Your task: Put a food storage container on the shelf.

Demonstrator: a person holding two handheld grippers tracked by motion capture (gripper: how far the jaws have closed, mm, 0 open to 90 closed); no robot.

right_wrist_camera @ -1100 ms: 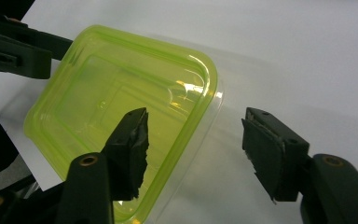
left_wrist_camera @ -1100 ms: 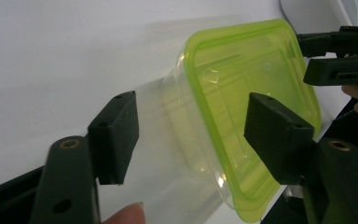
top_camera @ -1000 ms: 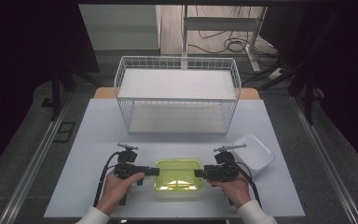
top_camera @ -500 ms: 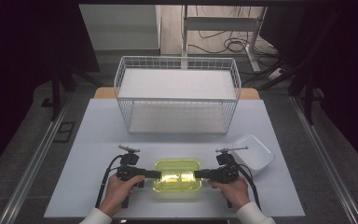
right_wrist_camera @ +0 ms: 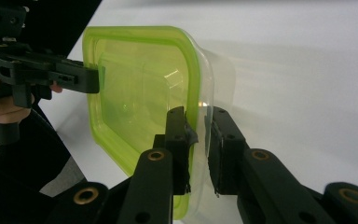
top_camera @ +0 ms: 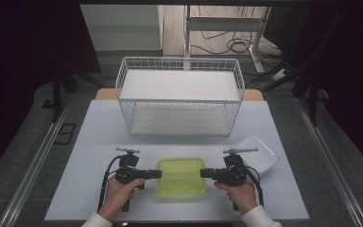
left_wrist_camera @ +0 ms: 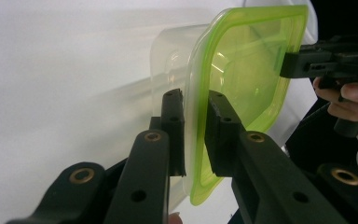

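The box [top_camera: 181, 177] is seen near the desk's [top_camera: 94, 142] front edge, midway between both hands, its long axis running left to right. Its green lid [left_wrist_camera: 242, 84] is on top; the clear tub [left_wrist_camera: 170, 70] beneath is partly masked by it, and whether anything lies inside cannot be made out through the tinted plastic. The left tongs [top_camera: 157, 174] are clamped on the box's left rim, lid and lip pinched between the jaws. The right tongs [top_camera: 204, 173] are clamped on the right rim likewise. A white wire basket [top_camera: 179, 97] is seen well behind, nothing visible inside. A white dish [top_camera: 260, 153] lies just beside the right tongs, partly hidden by them.
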